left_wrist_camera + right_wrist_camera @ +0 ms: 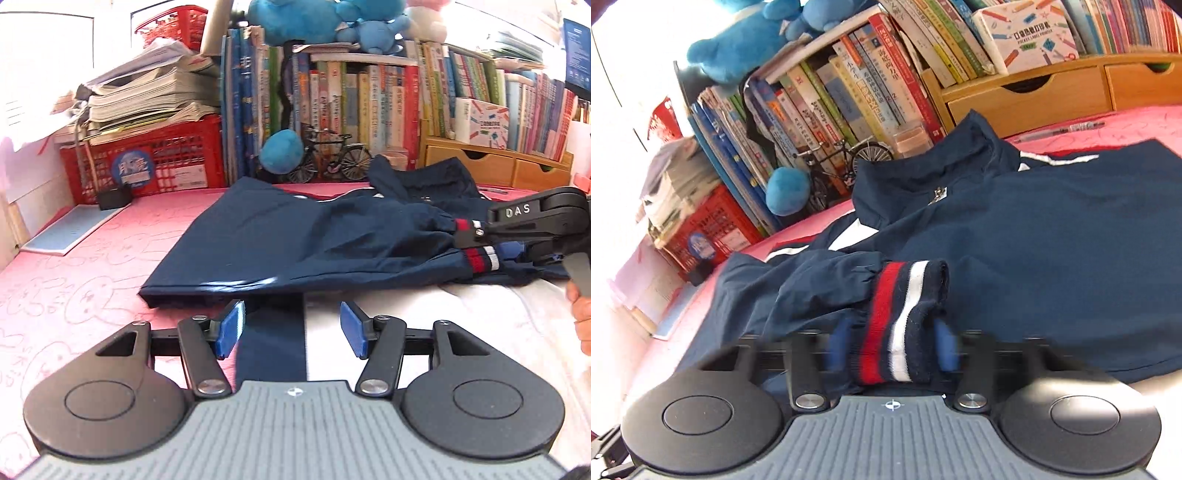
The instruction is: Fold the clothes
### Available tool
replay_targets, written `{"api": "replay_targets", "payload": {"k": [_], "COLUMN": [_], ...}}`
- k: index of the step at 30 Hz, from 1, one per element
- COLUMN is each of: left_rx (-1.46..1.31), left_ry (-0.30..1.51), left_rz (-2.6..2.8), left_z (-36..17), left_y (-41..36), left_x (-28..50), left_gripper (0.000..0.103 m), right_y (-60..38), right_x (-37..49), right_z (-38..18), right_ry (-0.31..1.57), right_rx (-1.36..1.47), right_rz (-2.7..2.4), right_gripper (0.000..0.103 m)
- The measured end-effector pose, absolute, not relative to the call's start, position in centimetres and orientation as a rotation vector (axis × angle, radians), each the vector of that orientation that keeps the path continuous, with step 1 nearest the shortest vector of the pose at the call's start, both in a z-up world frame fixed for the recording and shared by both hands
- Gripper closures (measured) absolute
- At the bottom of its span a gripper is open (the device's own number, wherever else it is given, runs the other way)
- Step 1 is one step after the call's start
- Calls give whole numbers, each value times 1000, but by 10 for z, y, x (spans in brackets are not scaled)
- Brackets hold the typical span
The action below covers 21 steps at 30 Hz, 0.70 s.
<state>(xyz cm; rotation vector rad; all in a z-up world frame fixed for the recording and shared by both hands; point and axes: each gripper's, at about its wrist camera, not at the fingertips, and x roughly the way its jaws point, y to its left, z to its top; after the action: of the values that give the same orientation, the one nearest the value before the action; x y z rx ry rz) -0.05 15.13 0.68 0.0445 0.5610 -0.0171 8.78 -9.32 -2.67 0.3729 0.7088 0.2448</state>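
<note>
One navy jacket [1034, 258] lay spread on the pink tabletop [92, 280], its collar toward the books and its hem toward me. My right gripper [892, 350] had its jaws pinching the striped cuff [897, 317] of one sleeve, and this sleeve was drawn across the body of the jacket. My left gripper [291, 328] hung low just beside the near hem with its jaws spread wide and nothing between them.

What could go wrong, in my judgement: the cuff was thick ribbed knit, and the blue pads [836, 347] held it only near its end, so a quick pull could let it slip out and the sleeve would fall back crooked. The right wrist view was also blurred around the pads, so I could not tell how deep the grip was. A second risk was the smooth fabric on a smooth mat; if I dragged the sleeve instead of lifting it, the whole jacket could slide and bunch, and the straight edge already lying at the left side would be lost. The model bicycle [328, 158] and the pen [1078, 127] stood near the collar, and a wide swing could knock them.

My count was: one jacket, two striped cuffs [480, 254] seen in the left wrist view, two grippers, one model bicycle, one pen, one red crate [147, 162] on the tabletop and a second one higher, two wooden drawers [1030, 98], and several blue plush toys [282, 151].
</note>
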Motion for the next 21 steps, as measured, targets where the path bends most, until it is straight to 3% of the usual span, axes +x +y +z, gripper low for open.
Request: {"api": "replay_targets", "payload": {"k": [3,11,21], "left_rx": [17,52,153], "left_ry": [557,548,596], "left_rz": [28,66,77], "left_z": [8,5,-11], "left_y": [167,163,153], "left_x": [2,23,37], "left_gripper": [39,34,28], "right_y": [-95,-141,-183], "right_x": [83,86,104], "right_z": [-6,41,17], "right_ry": [662,507,536], "right_rx": [281,53,-47], "right_rz": [220,61,-51], "right_gripper": [86,86,85]}}
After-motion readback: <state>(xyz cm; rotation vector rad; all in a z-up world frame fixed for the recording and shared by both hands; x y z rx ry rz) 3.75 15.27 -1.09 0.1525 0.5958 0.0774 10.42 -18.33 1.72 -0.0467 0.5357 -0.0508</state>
